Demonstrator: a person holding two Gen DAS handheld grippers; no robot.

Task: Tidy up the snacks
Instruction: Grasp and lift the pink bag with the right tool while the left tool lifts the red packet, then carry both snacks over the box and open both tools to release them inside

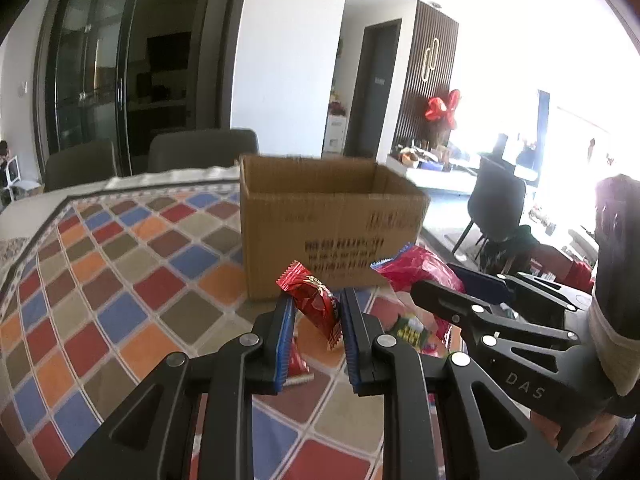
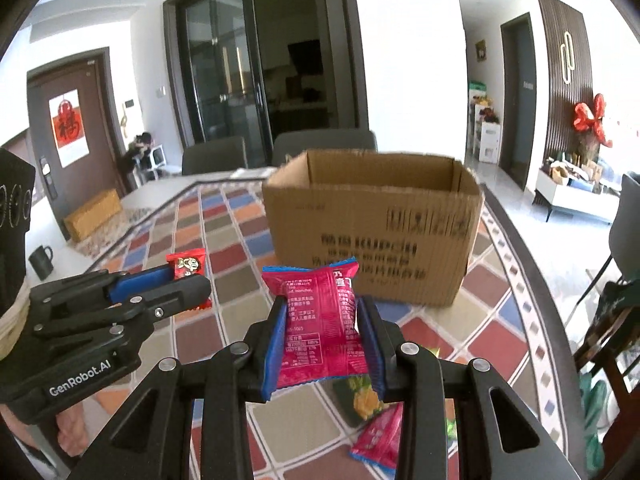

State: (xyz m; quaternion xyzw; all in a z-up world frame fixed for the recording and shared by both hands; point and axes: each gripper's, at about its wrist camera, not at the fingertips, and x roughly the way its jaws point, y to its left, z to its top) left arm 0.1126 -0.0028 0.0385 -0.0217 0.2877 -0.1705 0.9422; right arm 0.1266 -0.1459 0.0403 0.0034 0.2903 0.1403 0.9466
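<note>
My left gripper (image 1: 316, 304) is shut on a small red snack packet (image 1: 316, 300), held above the checked tablecloth. The same left gripper (image 2: 192, 280) and its red packet (image 2: 187, 265) show at the left of the right wrist view. My right gripper (image 2: 322, 312) is shut on a pink snack bag (image 2: 320, 320) with blue edges. That right gripper (image 1: 436, 280) with the pink bag (image 1: 416, 270) appears at the right of the left wrist view. An open cardboard box (image 1: 332, 220) (image 2: 372, 232) stands on the table just beyond both grippers.
Loose snack packets lie on the cloth below the grippers: a green one (image 2: 360, 396), a pink one (image 2: 378, 436) and a red one (image 1: 298, 364). A dark mug (image 2: 41, 261) stands at the table's left edge. Grey chairs (image 1: 202, 150) sit behind the table.
</note>
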